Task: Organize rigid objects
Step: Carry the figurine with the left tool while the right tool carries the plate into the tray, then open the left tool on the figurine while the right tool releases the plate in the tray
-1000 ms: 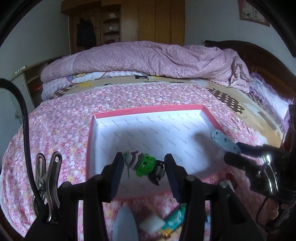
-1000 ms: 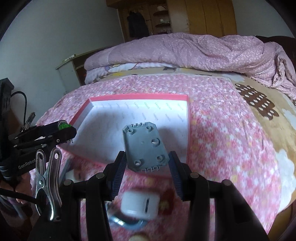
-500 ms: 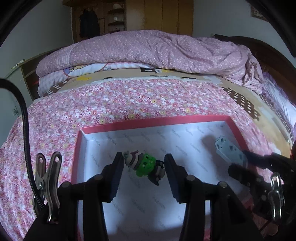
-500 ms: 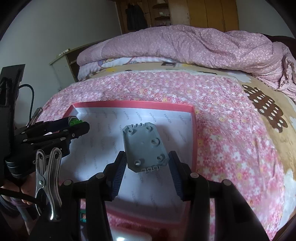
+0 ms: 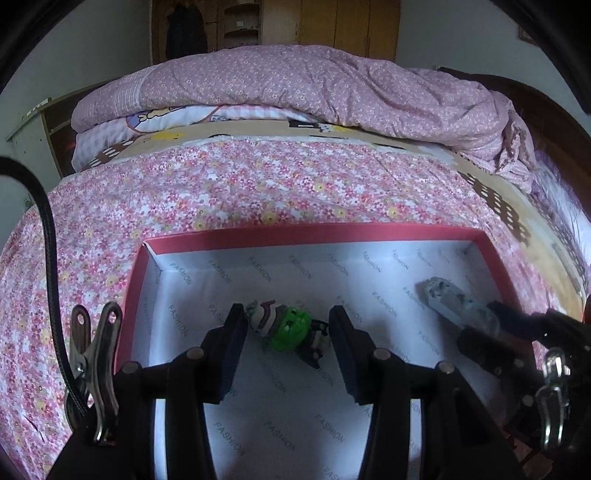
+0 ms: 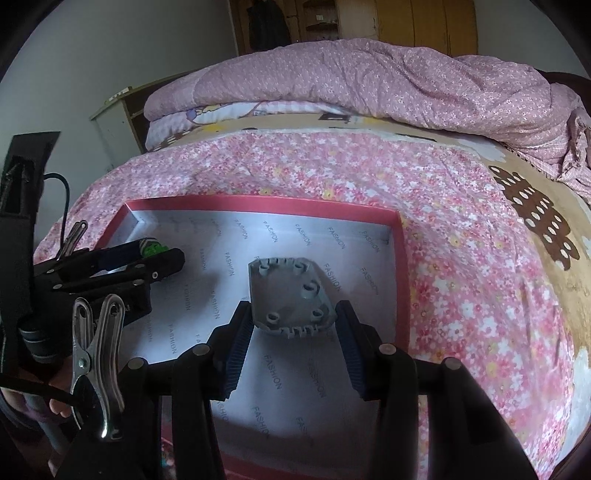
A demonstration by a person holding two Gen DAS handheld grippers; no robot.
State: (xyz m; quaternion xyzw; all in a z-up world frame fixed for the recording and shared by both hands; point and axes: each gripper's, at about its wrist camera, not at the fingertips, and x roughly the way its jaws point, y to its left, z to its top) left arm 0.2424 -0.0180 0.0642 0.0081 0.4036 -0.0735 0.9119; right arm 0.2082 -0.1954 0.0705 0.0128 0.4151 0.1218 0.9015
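A shallow box with a red rim (image 5: 314, 233) and white lining printed "FASHION" lies on the bed. My left gripper (image 5: 287, 319) hangs over its left half, shut on a small toy figure (image 5: 291, 328) with a green middle and striped ends that spans pad to pad. My right gripper (image 6: 293, 325) is over the right half of the box (image 6: 258, 203), shut on a grey plastic plate (image 6: 291, 295) with round studs, tilted up and away. Each view shows the other hand: the right gripper (image 5: 480, 325) with the grey plate (image 5: 447, 301), and the left gripper (image 6: 162, 254) with the toy (image 6: 153, 248).
The box rests on a pink floral sheet (image 5: 221, 192). A folded pink quilt (image 5: 314, 85) is piled along the far side. A dark wooden headboard (image 5: 535, 107) stands at right, a wardrobe (image 5: 332, 26) behind. A person's fingers (image 6: 55, 406) show at lower left.
Both grippers moved forward and slightly down, from the box's near edge to over its floor. The loose items on the sheet in front of the box dropped out of view. Both grips are unchanged.
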